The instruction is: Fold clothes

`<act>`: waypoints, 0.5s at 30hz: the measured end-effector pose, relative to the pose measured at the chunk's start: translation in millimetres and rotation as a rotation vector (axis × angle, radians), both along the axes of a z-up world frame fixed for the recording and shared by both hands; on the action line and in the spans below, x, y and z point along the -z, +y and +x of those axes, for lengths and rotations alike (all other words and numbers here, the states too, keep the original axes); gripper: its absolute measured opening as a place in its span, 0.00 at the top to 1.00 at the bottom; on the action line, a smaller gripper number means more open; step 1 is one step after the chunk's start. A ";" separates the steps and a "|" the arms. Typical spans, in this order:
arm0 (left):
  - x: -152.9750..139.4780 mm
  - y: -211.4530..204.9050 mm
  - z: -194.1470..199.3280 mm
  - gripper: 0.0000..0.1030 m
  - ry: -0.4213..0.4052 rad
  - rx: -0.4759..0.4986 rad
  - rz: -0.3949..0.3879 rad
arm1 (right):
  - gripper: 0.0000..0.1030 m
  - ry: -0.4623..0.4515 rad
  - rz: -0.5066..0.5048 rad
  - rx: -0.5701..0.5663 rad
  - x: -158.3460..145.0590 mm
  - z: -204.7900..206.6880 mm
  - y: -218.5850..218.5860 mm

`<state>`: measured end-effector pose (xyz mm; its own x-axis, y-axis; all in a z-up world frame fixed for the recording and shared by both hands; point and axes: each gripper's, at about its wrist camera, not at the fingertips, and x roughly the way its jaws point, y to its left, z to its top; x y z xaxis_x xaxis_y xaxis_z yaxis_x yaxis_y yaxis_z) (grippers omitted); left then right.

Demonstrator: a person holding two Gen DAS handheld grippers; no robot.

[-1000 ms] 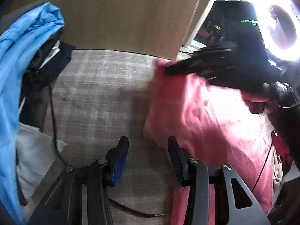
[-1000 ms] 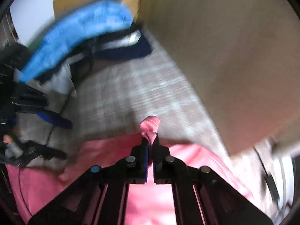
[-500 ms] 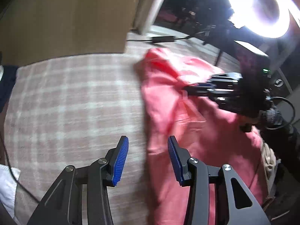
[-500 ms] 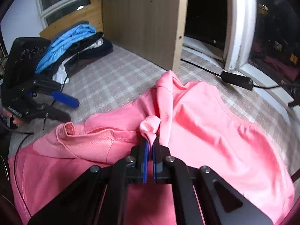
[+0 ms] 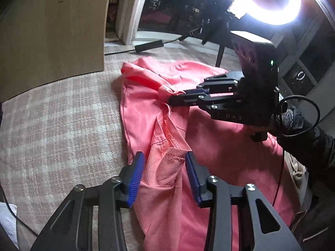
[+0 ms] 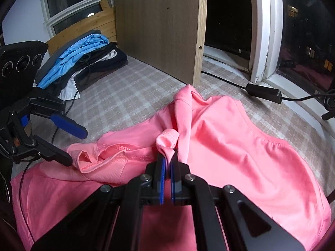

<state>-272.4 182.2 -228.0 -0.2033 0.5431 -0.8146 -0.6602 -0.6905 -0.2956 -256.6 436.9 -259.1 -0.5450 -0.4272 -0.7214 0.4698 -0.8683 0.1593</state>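
Note:
A pink shirt (image 6: 230,142) lies crumpled on the checked bedcover (image 6: 125,96). My right gripper (image 6: 168,161) is shut on a bunched piece of its fabric, which sticks up past the fingertips. In the left wrist view the same right gripper (image 5: 178,97) reaches in from the right, pinching that bunch. My left gripper (image 5: 165,167) points down over a folded edge of the pink shirt (image 5: 163,167). Its jaws are closing with that fold between the blue pads (image 5: 137,171), which do not press it. The right wrist view shows the left gripper (image 6: 76,147) at the shirt's left end.
A wooden panel (image 6: 159,25) stands at the back of the bed. Beside it is a pile of blue and dark clothes (image 6: 83,50). A power adapter with its cable (image 6: 263,93) lies by the window frame. A ring light (image 5: 268,0) glares at top right. A dark sleeve (image 5: 309,144) holds the right gripper.
My left gripper has moved right from bare bedcover onto the shirt's folded edge, and its jaws have narrowed. The right gripper swung round with the pink bunch, then held still.

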 end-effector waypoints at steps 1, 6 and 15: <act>3.1 4.1 -0.2 0.70 -0.002 0.012 -0.011 | 0.97 0.000 0.004 -0.002 -0.1 0.0 -1.4; 11.0 11.8 1.2 0.92 -0.003 0.031 -0.010 | 0.97 0.003 0.029 -0.015 -2.2 0.1 -5.1; -7.0 -2.6 16.3 0.97 0.072 0.026 0.054 | 0.97 -0.007 0.049 -0.014 -1.4 -2.8 -4.0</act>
<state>-256.1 179.6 -220.9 -0.2456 0.5920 -0.7676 -0.6987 -0.6570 -0.2831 -259.4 432.9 -257.7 -0.5341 -0.3989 -0.7454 0.4808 -0.8685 0.1202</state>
